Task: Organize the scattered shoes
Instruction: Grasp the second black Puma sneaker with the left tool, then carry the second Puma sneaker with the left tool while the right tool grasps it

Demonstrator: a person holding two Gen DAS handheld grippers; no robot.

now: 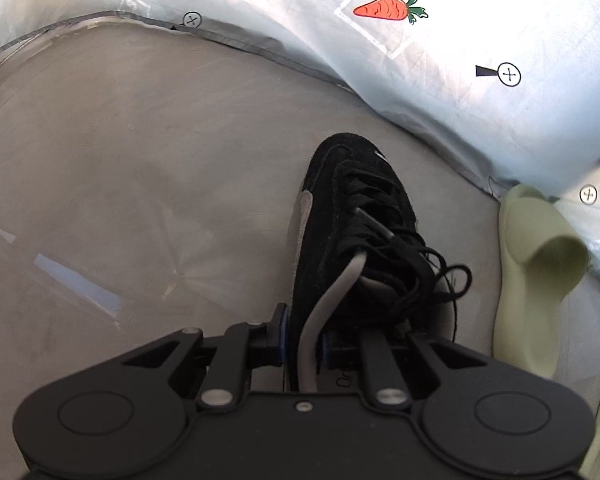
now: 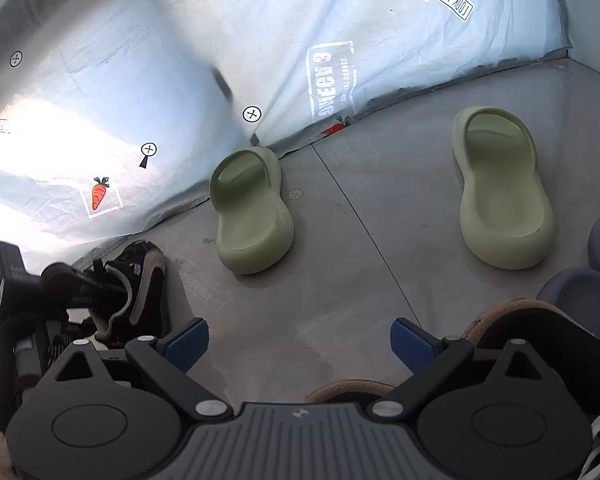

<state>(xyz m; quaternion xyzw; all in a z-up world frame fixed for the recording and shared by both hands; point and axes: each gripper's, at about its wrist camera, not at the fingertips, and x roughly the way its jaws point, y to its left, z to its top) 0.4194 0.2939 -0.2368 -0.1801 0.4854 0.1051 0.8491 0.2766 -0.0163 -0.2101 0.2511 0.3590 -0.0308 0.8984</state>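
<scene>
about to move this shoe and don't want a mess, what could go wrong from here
1. The left gripper is shut only on the heel collar and grey pull loop of the black suede lace-up sneaker; the toe could sag or slip out when lifted.
2. Its loose black laces could snag.
3. The pale green foam slide lies close beside it and could get knocked. The right gripper is open, offering no support.

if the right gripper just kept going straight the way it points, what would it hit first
Probably bare grey floor. The right gripper is open, tilted down, with nothing between its fingers. Beyond that patch, the two green slides sit either side of the line, so it likely passes between them, though depth is unclear.
</scene>
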